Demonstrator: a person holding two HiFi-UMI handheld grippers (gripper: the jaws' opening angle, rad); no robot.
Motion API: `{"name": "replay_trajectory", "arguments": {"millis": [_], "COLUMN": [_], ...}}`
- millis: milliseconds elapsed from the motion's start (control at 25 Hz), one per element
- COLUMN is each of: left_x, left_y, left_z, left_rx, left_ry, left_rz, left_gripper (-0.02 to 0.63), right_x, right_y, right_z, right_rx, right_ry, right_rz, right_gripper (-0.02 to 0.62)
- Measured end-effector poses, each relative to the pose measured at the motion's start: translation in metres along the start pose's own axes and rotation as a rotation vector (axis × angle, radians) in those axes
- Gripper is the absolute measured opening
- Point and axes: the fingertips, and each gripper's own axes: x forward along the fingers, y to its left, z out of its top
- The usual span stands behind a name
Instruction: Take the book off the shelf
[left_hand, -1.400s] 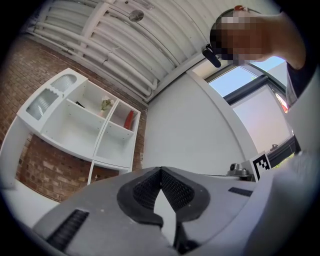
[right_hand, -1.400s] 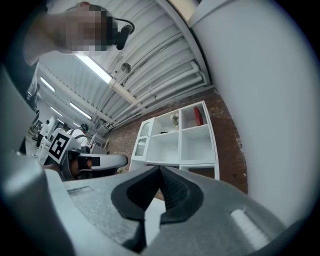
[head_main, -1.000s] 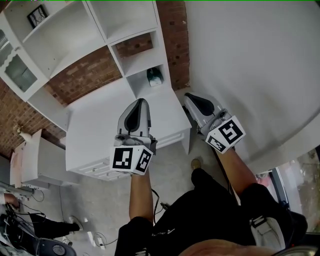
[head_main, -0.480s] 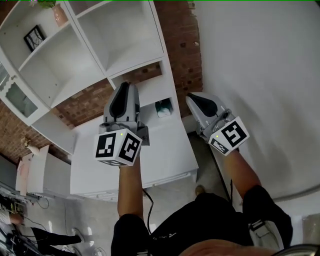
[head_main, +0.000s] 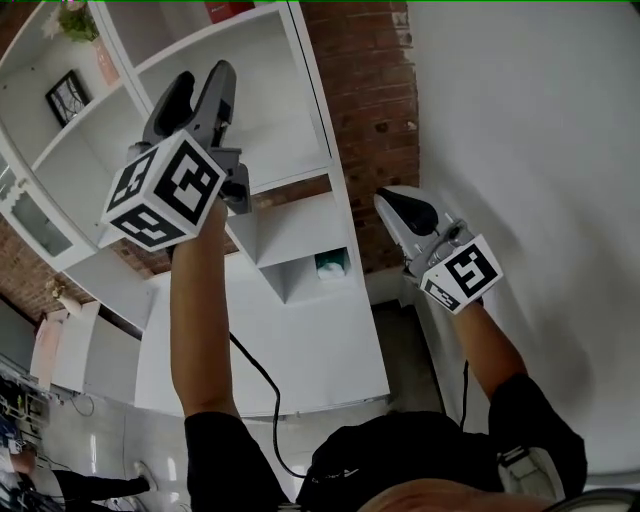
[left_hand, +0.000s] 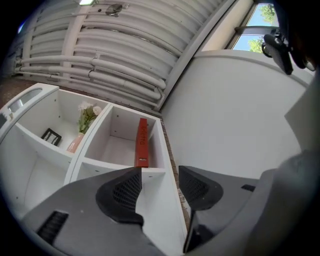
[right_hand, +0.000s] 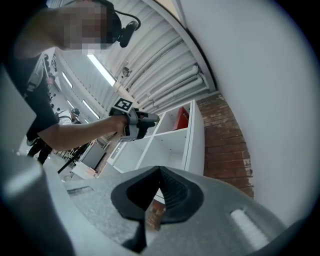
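Left gripper: held up toward white shelf, fingers opening, nothing between them. Red book: upright, top compartment. Right gripper: fingers together, empty.

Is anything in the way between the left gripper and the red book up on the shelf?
Nothing visible. The tall red book stands alone against the right wall of its white shelf compartment. The left gripper is below it, jaws opening with nothing between them. The pink vase is one compartment over.
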Motion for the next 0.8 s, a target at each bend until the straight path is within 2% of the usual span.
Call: {"name": "replay_trajectory", "arguments": {"millis": [200,440,800], "left_x": [0.064,0.111,0.161], "left_y": [0.015,0.032,0.057], "left_z": [0.017,0.037,0.024], "left_rx": [0.043,0.112,0.125], "left_ry": [0.048,0.099,0.243], "left_rz": [0.027,0.076,0.144], "left_gripper": [0.255,0.288,0.307], "right_x": [0.024,0.032,0.019], "right_y": [-0.015,-0.023,-0.033], "right_z": [0.009,0.003,-0.014], "right_rx": [-0.036,-0.039,-0.031], "right_ry": [-0.028,-0.042,-0.020], "right_rz": [0.016,0.000,-0.033], "right_gripper": [0.002,0.002,0.002]}}
